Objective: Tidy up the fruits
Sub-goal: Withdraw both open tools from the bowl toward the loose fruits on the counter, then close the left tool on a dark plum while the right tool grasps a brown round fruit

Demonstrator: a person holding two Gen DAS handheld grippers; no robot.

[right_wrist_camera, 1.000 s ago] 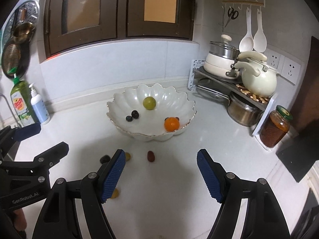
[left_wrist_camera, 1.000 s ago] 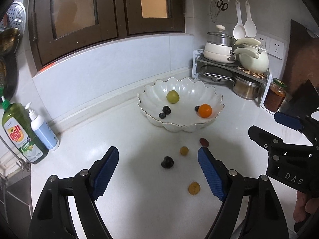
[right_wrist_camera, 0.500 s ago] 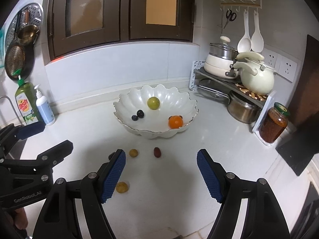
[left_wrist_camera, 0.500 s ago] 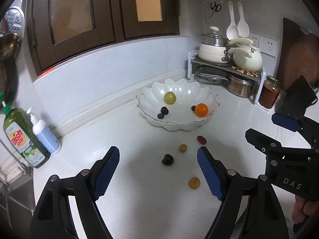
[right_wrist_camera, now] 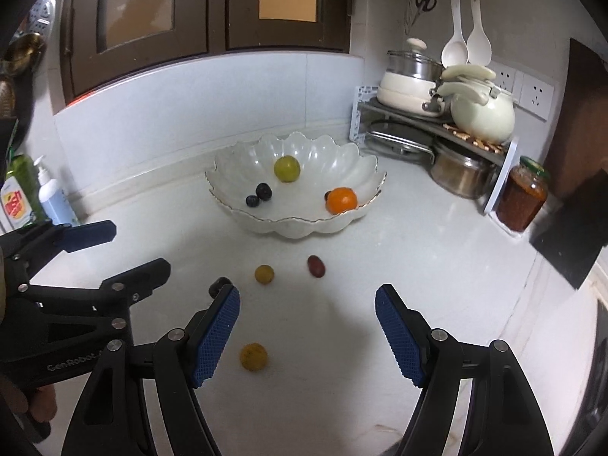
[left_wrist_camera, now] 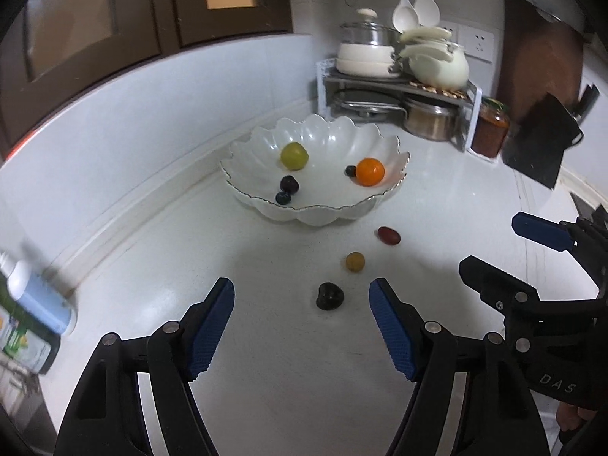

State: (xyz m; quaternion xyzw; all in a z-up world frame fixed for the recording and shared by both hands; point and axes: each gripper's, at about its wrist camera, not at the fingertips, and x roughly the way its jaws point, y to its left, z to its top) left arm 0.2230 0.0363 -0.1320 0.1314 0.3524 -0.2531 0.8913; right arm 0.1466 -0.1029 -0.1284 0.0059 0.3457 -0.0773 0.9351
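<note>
Left gripper (left_wrist_camera: pixel 302 292): jaws closing, nothing pressed between them; black fruit (left_wrist_camera: pixel 330 296) lies on the counter (left_wrist_camera: pixel 266 266) just ahead.
Right gripper (right_wrist_camera: pixel 307 302): jaws apart, empty.
Loose fruit: yellow fruit (right_wrist_camera: pixel 253 356) nearest, red fruit (right_wrist_camera: pixel 316 266) farther.
Bowl (right_wrist_camera: pixel 243 174): beyond, holding an orange (right_wrist_camera: pixel 341 200).

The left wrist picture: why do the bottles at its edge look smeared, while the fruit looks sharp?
Left wrist view: the soap bottles at the left rim are streaked by motion blur and fisheye stretch, while the dark fruit near the centre stays crisp. Right wrist view: the same bottles are sharper, and a soft shadow falls on the counter.
</note>
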